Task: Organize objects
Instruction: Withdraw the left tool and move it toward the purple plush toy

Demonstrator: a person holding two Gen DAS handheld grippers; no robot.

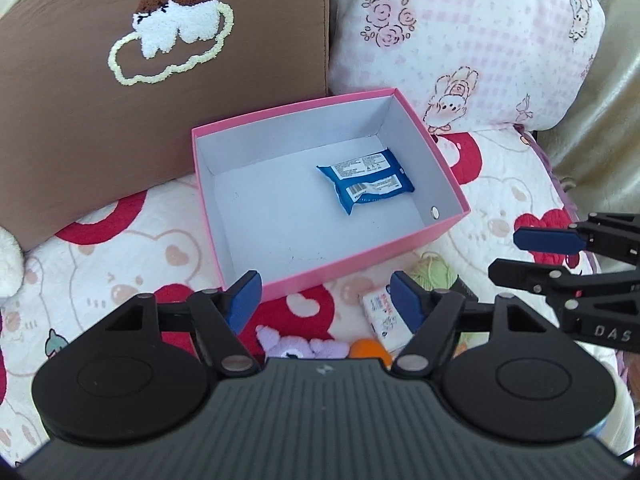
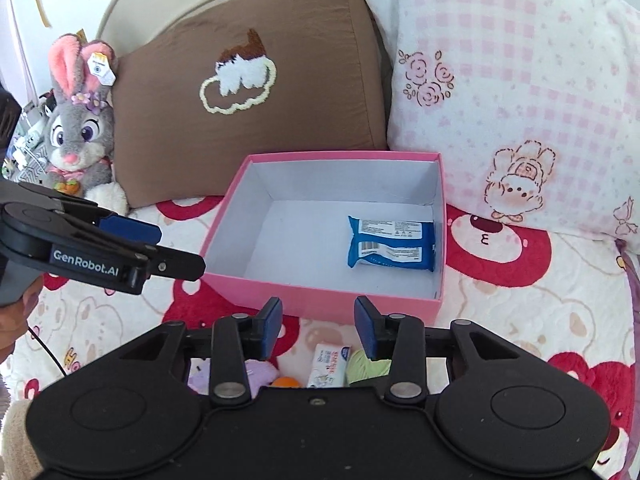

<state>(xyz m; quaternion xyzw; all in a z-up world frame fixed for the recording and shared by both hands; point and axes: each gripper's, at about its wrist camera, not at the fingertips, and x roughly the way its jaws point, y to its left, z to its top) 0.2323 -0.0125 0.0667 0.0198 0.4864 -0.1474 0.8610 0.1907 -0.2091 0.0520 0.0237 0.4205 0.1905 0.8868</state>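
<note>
Right wrist view: pink box (image 2: 280, 298) with one blue packet (image 2: 394, 248) inside, both tongs (image 2: 319, 322) parted, empty.

My left tongs (image 1: 326, 300) cover most of purple plush toy (image 1: 296, 346) and orange ball (image 1: 368, 350); only tops show. Small white packet (image 1: 378, 312) half behind my blue pad, print too small to read. Green yarn (image 1: 434, 274) partly hidden. Label text on blue packet (image 1: 366, 180) in pink box (image 1: 348, 268) unreadable. Rabbit toy (image 2: 78, 136) lower body behind tongs. My hand (image 2: 16, 312) cut by left edge.
</note>
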